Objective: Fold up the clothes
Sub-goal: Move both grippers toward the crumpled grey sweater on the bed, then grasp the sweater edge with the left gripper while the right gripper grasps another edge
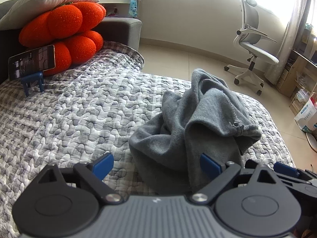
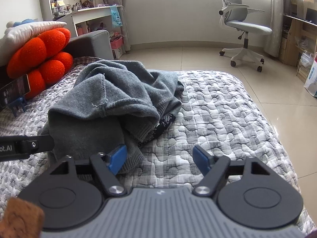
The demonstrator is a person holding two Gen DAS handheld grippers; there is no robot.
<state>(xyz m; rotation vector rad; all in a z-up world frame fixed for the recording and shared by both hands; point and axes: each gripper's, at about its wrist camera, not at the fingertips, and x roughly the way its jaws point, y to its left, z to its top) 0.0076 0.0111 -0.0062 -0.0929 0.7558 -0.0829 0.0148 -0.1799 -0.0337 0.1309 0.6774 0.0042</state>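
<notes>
- "ot.AI" in white letters (the start is cut off by the picture's left edge) stands on the black body of the left gripper (image 2: 25,146), seen in the right wrist view.
- The white bag (image 1: 307,115) on the floor carries blue print, too small to read.
- The phone (image 1: 31,61) screen shows nothing legible.

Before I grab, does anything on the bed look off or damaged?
The grey sweater lies in a crumpled heap, seams outward, so it looks inside out. A loose thread frays at one seam. A dark patterned cloth pokes out underneath.
</notes>
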